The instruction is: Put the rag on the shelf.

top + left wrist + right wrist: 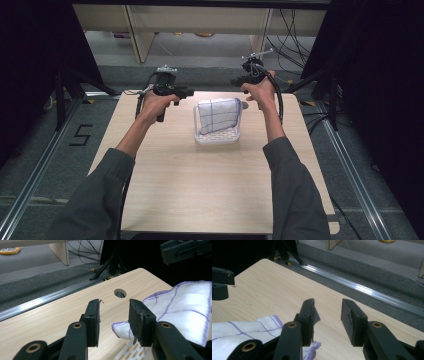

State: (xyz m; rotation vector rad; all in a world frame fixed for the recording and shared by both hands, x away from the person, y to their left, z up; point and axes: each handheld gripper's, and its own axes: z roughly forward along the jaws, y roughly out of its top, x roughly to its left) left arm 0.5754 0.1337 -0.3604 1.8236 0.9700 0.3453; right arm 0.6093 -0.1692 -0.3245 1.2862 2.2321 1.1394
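1. Where pale wood-grain table (200, 190) meets slotted white plastic basket (218, 135): soft white cloth with purple grid lines (217, 115), draped inside.
2. Left gripper (189, 92), right gripper (235, 81): raised, flanking basket, jaws parted, empty.

**Camera setup: one overhead, two riding the grippers**

High view is looking forward and down from above the person's side, taking in the whole table (210, 190), both forearms, floor and shelving beyond. Left gripper view is sitting low and close behind its own jaws, facing across the table's far corner toward the cable hole (120, 293), floor rail and the other gripper (186, 250) farther off. Right gripper view is also riding close behind its jaws, facing the opposite way over the tabletop toward the rail. All three are sharing the white cloth (218, 114) and the wooden top; each gripper view is catching the opposite gripper at its edge.
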